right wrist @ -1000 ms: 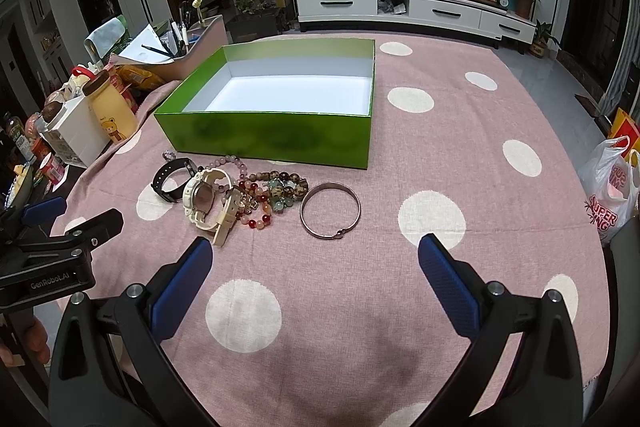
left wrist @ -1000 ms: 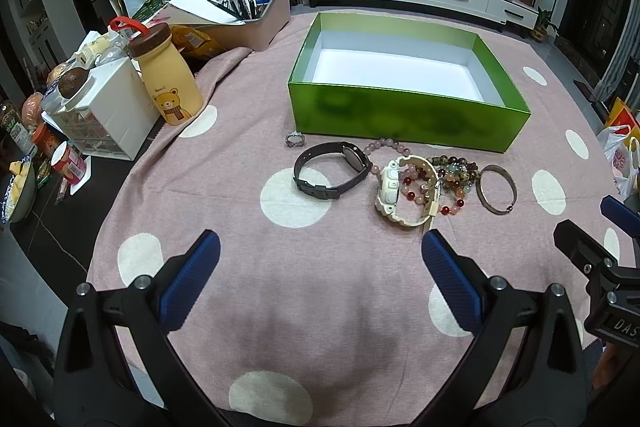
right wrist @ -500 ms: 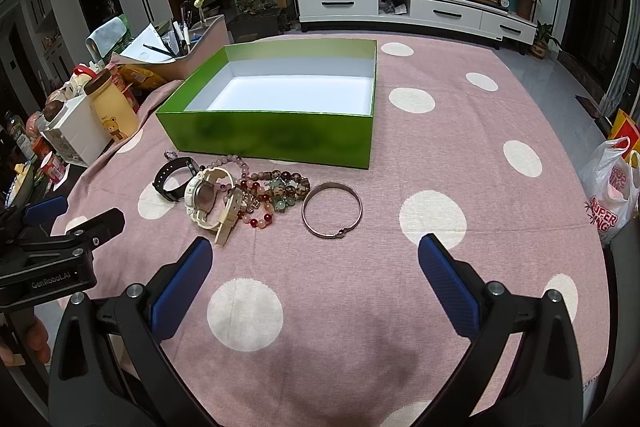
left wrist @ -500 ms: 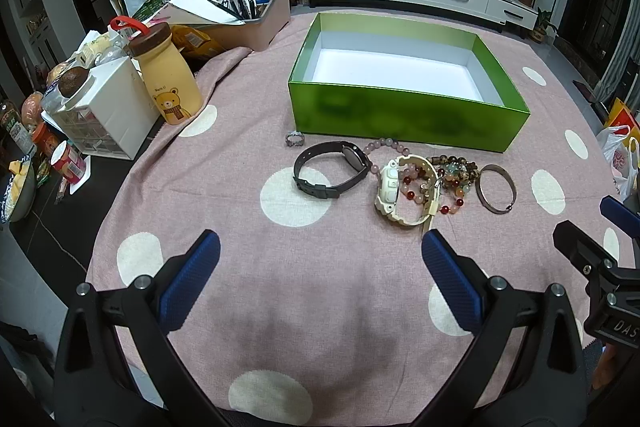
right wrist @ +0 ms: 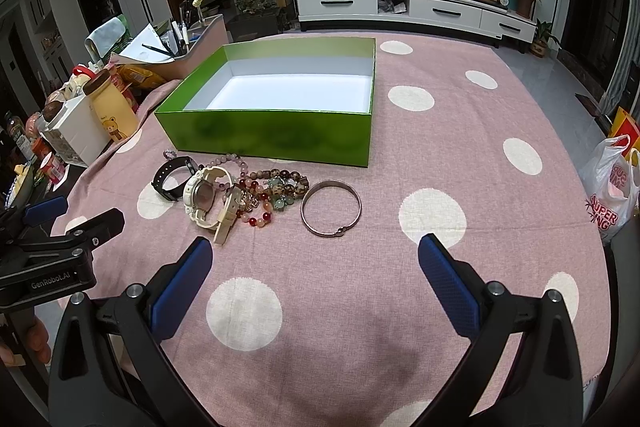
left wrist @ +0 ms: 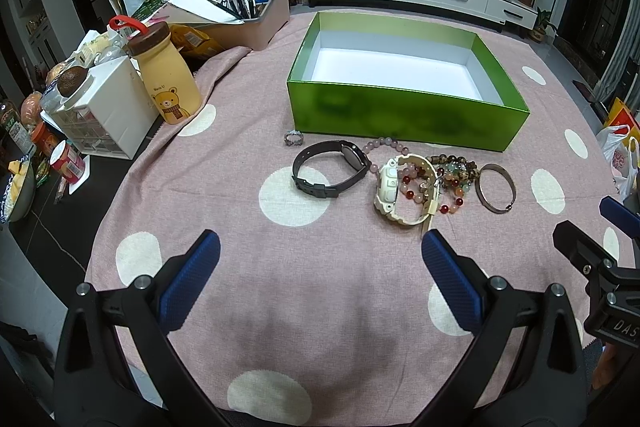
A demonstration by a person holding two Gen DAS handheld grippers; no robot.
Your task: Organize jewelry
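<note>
An empty green box with a white floor stands on the pink dotted cloth. In front of it lie a small ring, a black watch, a cream watch, several bead bracelets and a silver bangle. My left gripper is open and empty, short of the black watch. My right gripper is open and empty, just short of the bangle.
At the left stand a yellow bear bottle, a white drawer unit and a pen tray. The table edge drops off left. A plastic bag hangs at the right.
The right wrist view has crept slightly forward toward the jewelry. The left gripper has not moved.
</note>
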